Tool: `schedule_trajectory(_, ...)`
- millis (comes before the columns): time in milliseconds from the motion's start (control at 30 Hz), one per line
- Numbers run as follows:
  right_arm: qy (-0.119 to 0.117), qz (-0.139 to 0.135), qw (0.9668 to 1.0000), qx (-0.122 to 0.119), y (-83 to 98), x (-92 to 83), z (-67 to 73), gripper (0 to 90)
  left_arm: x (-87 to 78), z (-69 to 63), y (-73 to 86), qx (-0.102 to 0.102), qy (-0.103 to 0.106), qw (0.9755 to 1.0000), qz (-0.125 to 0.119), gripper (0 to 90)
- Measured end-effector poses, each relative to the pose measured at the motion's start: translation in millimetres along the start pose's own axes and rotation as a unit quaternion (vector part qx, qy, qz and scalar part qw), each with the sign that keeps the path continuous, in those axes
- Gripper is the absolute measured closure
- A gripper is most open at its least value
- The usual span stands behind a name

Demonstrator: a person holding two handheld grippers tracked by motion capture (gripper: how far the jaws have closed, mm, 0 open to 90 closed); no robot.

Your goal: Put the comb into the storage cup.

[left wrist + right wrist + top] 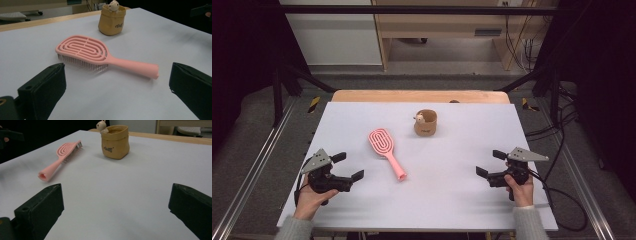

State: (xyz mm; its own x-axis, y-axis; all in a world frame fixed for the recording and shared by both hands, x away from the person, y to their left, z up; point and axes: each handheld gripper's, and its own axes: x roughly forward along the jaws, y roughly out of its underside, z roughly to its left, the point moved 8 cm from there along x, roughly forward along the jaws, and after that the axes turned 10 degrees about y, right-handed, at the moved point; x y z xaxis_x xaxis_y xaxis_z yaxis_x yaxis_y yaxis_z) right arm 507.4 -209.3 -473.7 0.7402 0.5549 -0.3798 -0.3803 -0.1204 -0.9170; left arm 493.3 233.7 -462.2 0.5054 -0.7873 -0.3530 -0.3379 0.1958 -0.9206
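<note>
A pink hairbrush [386, 150] [92, 53] [60, 157] lies bristles down on the white table [452, 195], handle toward the near side. Behind it stands a tan soft pot [426, 123] [111, 21] [116, 142] with a small animal figure at its rim. My left gripper [348, 166] [116, 93] rests at the table's near left, open and empty, its jaws pointing at the brush. At the near right my right gripper [490, 163] [116, 213] is open too, with nothing between its jaws, facing the table's middle.
A wooden board [419, 96] edges the table's far side. Black frame rails [292, 75] run along both sides, and cables [562, 195] trail off at the right. Cabinets [452, 25] stand on the floor beyond.
</note>
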Motion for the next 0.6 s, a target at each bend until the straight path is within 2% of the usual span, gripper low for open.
schedule_trajectory(600,0.001,0.001,1.0000,-0.002,0.2,-0.7,0.0,0.3,7.6,-5.9,-10.2,0.006,0.002,0.9999,0.013,0.8)
